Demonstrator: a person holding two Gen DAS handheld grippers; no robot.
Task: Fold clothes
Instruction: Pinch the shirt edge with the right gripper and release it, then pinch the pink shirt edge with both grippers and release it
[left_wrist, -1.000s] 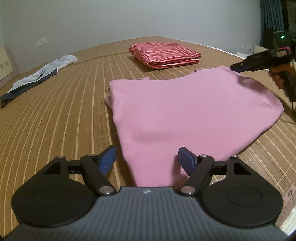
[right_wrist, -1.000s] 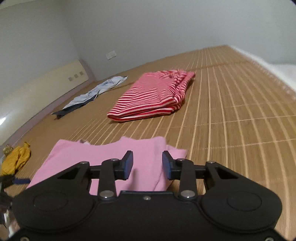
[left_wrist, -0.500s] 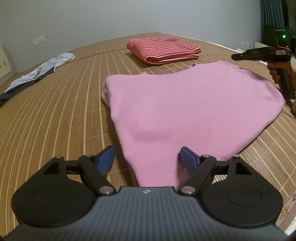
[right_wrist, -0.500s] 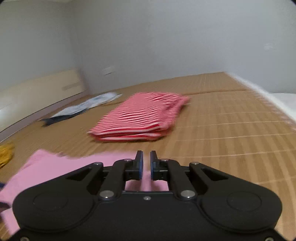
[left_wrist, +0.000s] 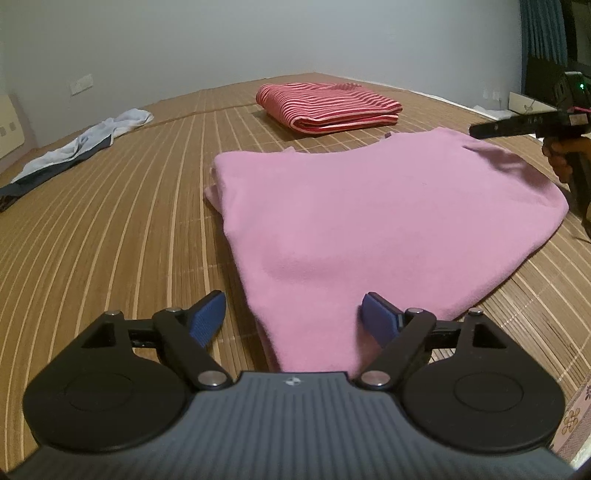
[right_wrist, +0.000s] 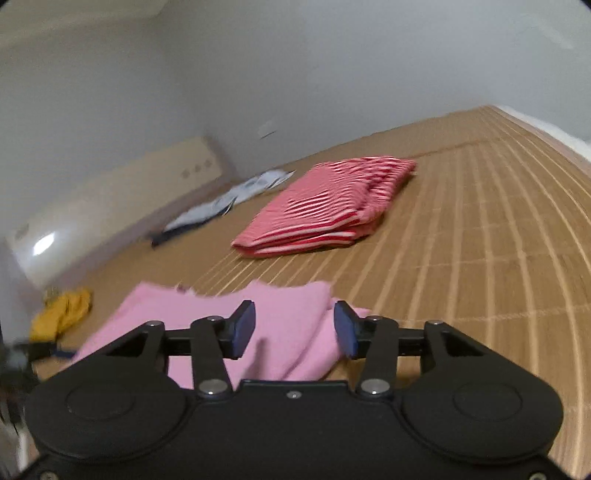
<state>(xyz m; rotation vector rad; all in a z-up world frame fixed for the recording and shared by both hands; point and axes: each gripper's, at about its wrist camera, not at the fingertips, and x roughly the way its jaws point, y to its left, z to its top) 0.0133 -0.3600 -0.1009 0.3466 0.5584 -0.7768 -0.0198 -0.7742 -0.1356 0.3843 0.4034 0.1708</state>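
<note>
Pink fleece top (left_wrist: 369, 221) is lying limp, light, soft; pinching doubled corners looks best. Left hand-held gripper (left_wrist: 293, 314) and right hand-held gripper (right_wrist: 293, 328) are gaping, empty.

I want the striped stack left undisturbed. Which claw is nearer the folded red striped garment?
Right. The right claw sits open over the pink garment's far edge, facing the red striped garment; the left claw is at the near corner.

Our two grippers, jaws apart

We hold the black left gripper (left_wrist: 293, 314) and black right gripper (right_wrist: 294, 328) low, blue pads spread wide.
</note>
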